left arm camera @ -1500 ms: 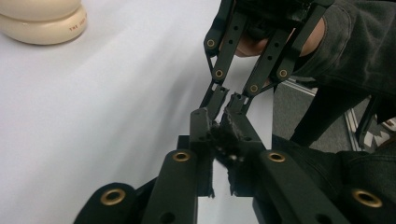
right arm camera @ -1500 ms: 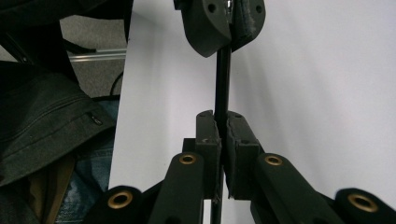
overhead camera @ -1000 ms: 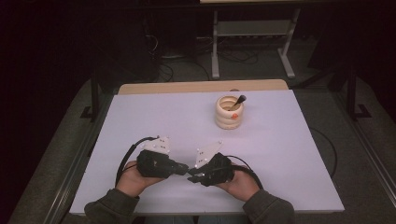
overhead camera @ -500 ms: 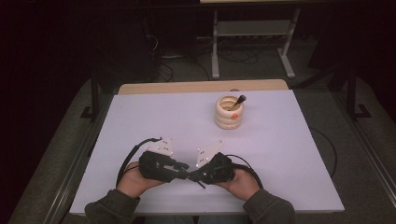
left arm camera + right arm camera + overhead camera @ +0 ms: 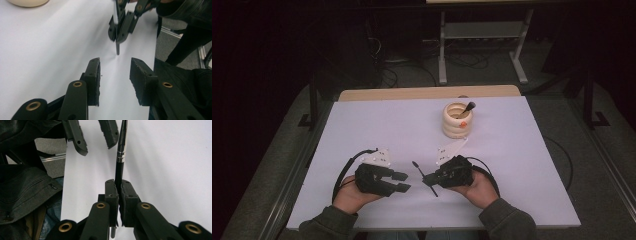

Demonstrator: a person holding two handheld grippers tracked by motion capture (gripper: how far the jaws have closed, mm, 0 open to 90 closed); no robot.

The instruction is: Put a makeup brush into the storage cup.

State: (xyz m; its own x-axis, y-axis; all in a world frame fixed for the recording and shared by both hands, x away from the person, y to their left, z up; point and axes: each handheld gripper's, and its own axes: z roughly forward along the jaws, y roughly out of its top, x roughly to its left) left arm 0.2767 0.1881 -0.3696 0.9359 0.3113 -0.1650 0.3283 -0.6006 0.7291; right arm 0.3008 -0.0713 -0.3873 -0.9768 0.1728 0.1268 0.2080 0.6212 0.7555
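Observation:
A thin black brush (image 5: 418, 169) with a silver band (image 5: 121, 152) is clamped in my right gripper (image 5: 428, 179), whose jaws are shut on its handle (image 5: 119, 185). It sticks out on both sides of the jaws, low over the white table (image 5: 362, 125). My left gripper (image 5: 404, 182) faces it from the left, a short gap away. Its jaws have just been opening, and nothing lies between them (image 5: 115, 75). The brush tip (image 5: 117, 48) hangs just beyond those jaws. A cream ringed holder (image 5: 457, 120) with another brush (image 5: 468, 107) in it stands farther back.
Black cables (image 5: 343, 172) trail from both grippers across the near table. A metal stand (image 5: 482, 45) and floor cables lie behind the table's far edge. The person's dark sleeves (image 5: 507, 222) rest at the near edge.
The left jaws have opened and let go of the brush. The right gripper has drawn away to the right with the brush in it, so the two grippers now stand apart.

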